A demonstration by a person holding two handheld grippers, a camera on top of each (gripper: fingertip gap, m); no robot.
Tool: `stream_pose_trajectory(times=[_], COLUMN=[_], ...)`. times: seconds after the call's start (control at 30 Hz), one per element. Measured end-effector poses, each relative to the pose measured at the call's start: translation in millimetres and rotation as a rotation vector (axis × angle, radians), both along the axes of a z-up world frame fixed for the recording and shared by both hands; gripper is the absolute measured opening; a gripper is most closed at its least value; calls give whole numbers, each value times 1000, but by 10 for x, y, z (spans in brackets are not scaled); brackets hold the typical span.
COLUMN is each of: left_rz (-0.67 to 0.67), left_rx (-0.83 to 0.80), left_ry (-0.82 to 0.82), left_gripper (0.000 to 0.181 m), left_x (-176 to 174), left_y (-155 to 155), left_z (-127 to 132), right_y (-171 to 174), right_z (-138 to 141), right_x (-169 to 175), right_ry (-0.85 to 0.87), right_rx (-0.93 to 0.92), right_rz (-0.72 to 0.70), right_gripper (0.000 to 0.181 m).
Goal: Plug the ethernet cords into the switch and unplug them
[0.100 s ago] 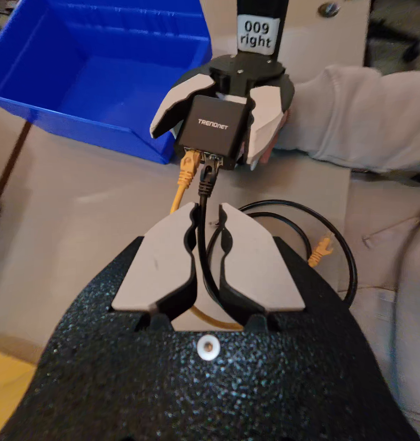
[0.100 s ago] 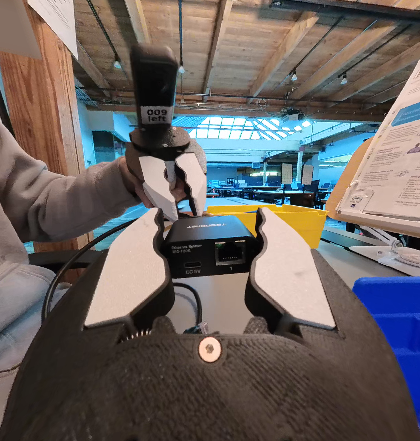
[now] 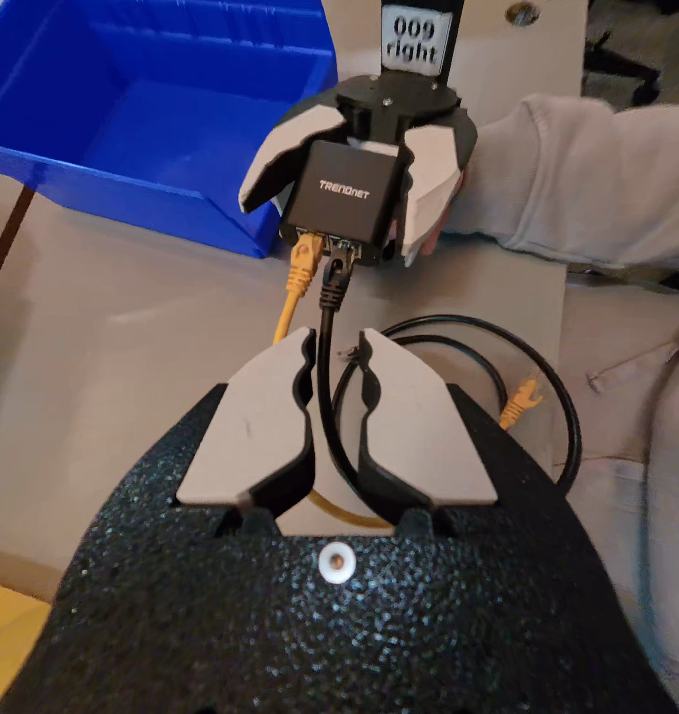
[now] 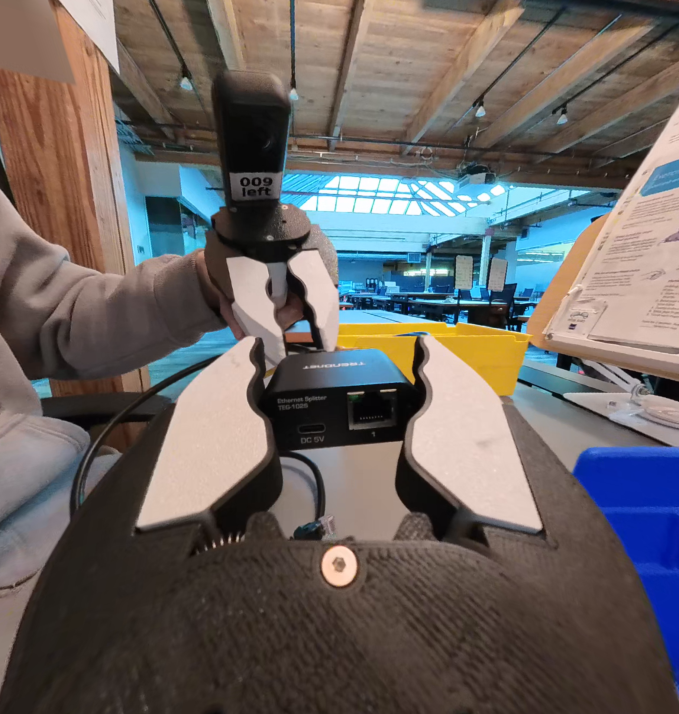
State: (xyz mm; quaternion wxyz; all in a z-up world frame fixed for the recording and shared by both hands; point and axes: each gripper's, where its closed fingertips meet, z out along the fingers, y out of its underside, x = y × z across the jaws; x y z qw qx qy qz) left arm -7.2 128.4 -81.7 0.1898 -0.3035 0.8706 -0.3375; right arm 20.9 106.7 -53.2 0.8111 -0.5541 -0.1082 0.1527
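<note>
Little has moved since the earlier frame: the left gripper (image 3: 336,340) is seen in nearly the same place, with the black cord (image 3: 326,347) still running between its spread fingers, which are not closed on it. The switch (image 3: 347,193) is pinched at its sides by the right gripper (image 4: 337,344), and is held above the grey surface (image 3: 137,347). Two cords are plugged into the switch's near face in the left wrist view: the yellow cord (image 3: 301,266) on the left and the black cord just beside it on the right. The black cord is looped on the surface, and the loose yellow plug (image 3: 521,402) is seen lying inside that loop. In the right wrist view the switch's other face is shown, with an empty port (image 4: 372,411). A blue bin (image 3: 144,116) is stood beyond the switch, and a yellow bin (image 4: 484,347) is seen behind it from the other side.
</note>
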Motion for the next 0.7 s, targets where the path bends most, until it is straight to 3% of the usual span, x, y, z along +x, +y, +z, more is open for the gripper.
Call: stream_pose_trajectory(times=[0.1, 0.23, 0.7], left_rz=[-1, -12, -19], left_rx=[95, 112, 102], left_ry=[-13, -3, -81], left_gripper=[19, 8, 4], left_x=[16, 43, 39], left_y=[48, 21, 16], left_z=[-119, -154, -183], right_y=[51, 67, 113], right_z=[-46, -71, -98], right_x=[-47, -88, -120], right_ry=[-28, -49, -9], right_rx=[-27, -39, -93], right_rz=[0, 9, 50], right_gripper=[75, 75, 76])
